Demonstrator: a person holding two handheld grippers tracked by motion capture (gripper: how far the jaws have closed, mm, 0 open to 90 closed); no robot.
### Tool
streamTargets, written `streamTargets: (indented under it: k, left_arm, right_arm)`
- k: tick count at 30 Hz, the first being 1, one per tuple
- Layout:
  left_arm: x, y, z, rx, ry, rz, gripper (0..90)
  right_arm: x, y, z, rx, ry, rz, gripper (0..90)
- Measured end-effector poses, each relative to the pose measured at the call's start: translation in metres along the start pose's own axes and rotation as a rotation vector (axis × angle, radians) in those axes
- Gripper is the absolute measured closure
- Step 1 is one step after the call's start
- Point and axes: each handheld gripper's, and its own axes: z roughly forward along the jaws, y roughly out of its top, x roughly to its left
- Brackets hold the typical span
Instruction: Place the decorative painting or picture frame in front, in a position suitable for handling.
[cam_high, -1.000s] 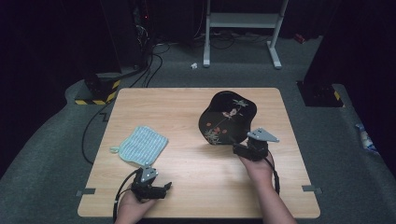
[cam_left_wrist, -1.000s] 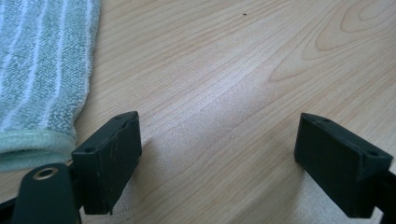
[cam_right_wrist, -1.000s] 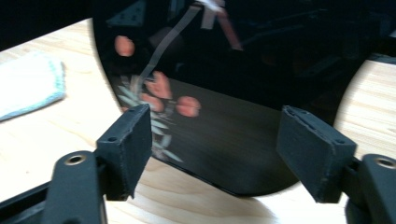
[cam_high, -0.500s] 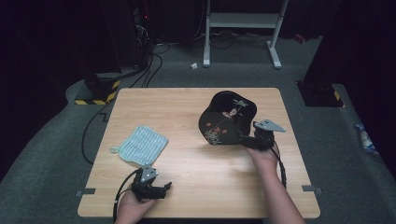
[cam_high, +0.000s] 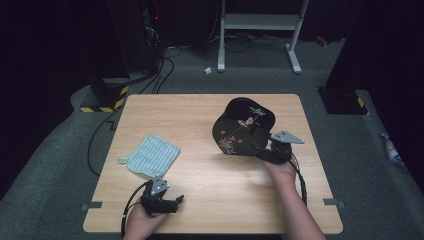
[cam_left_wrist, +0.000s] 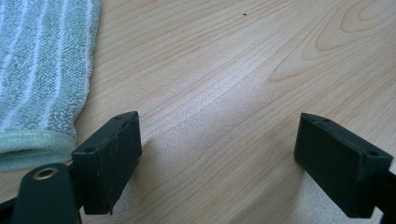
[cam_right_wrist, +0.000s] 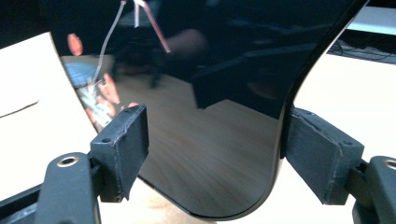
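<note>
Black lacquer tray (cam_high: 243, 127) with flower painting sits on the desk (cam_high: 200, 190) toward the right edge, roughly mid-depth, its near-right rim tipped up off the wood. Right gripper (cam_high: 265, 151) is at that near-right rim, pointing toward the far-left. In the right gripper view the tray (cam_right_wrist: 224, 93) lies directly ahead, its glossy face between the 2 jaws: the right jaw touches the tray's edge, the left jaw stands clear over the face, so the jaws straddle it, spread wide, not clamped. They have just been closing a little with the tray between them. Judgement: the tray's rim must sit deeper between the jaws before a pinch holds.

Left gripper (cam_high: 172, 201) rests near the front edge, left of centre, jaws wide apart with nothing between them, bare wood ahead. Striped cloth (cam_left_wrist: 42, 70) lies just beside its left jaw. Right hand (cam_high: 281, 170) is far nearer the tray.
</note>
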Motion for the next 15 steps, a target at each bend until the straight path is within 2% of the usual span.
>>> streamTargets:
  k: [8,9,11,15]
  left_arm:
    - [0.000,0.000,0.000,0.000,0.000,0.000,15.1]
    - [0.000,0.000,0.000,0.000,0.000,0.000,15.2]
    - [0.000,0.000,0.000,0.000,0.000,0.000,15.1]
    - [0.000,0.000,0.000,0.000,0.000,0.000,15.2]
  right_arm:
    - [0.013,-0.009,-0.014,-0.014,0.007,0.003,24.8]
    - [0.019,-0.012,-0.019,-0.014,0.008,-0.015,25.4]
    - [0.020,-0.014,-0.021,-0.015,0.010,-0.017,25.5]
    - [0.030,-0.020,-0.029,-0.029,0.009,-0.016,29.3]
